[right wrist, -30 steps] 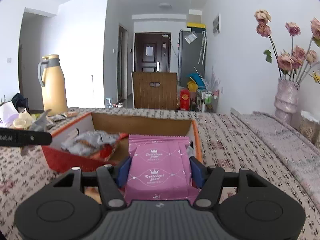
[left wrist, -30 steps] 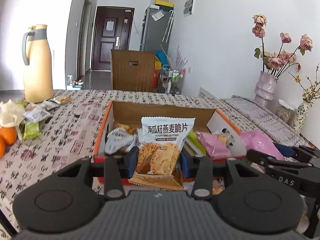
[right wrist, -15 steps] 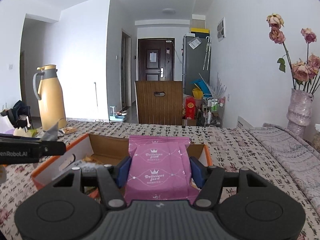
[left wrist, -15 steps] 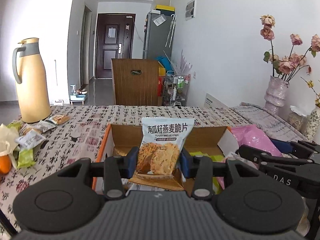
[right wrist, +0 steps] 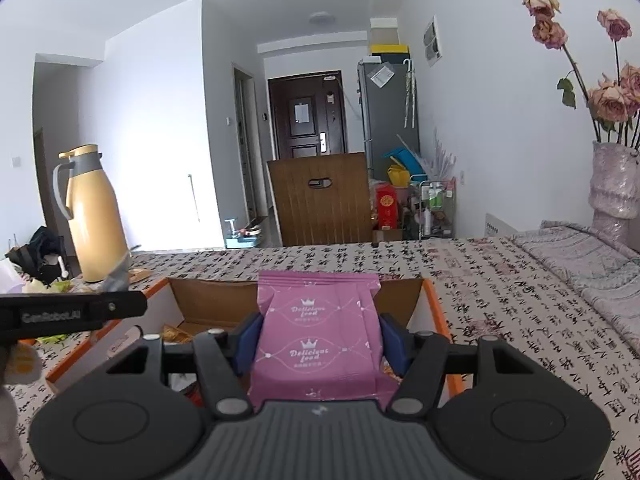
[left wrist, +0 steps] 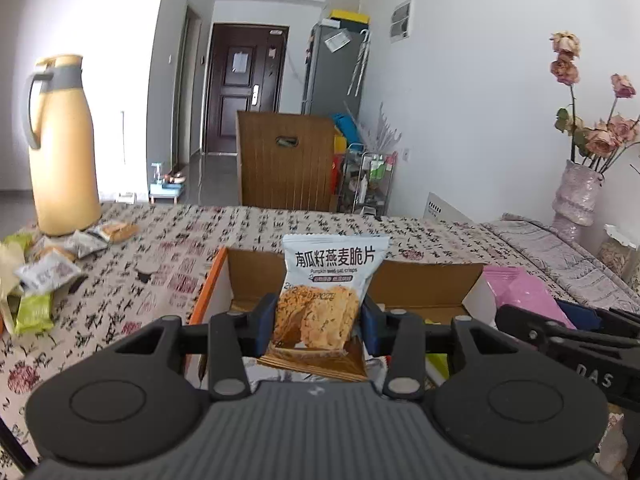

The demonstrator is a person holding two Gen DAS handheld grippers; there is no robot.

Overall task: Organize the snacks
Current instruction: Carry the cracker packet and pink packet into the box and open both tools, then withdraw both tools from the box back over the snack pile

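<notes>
Held upright above the open cardboard box (left wrist: 424, 284): a pale-blue oat crisp packet (left wrist: 326, 300), pinched at its lower half between the blue pads of the left gripper (left wrist: 319, 326), printed face toward the camera. Clamped the same way in the right gripper (right wrist: 320, 344): a pink snack packet (right wrist: 316, 336), upright, over the near part of the same box (right wrist: 216, 300), both pads pressed against its sides. Seen from the left wrist view, the pink packet (left wrist: 520, 292) and the black frame of the right gripper (left wrist: 560, 336) just to the right, beside the box's right wall. Seen from the right wrist view, the left gripper's black arm (right wrist: 72, 314) reaching in from the left edge, level with the box's orange-edged rim. Inside the box, only glimpses of other wrappers low down, too hidden to name. Spread under everything, a tablecloth (left wrist: 168, 248) printed with calligraphy. Further left on it, a loose heap of small snack packs (left wrist: 52, 268), near the foot of a tall yellow thermos jug (left wrist: 64, 152). Well off to the right, against the wall, a vase of faded roses (left wrist: 580, 184). Beyond the table's far edge, a wooden chair back (left wrist: 286, 160).
</notes>
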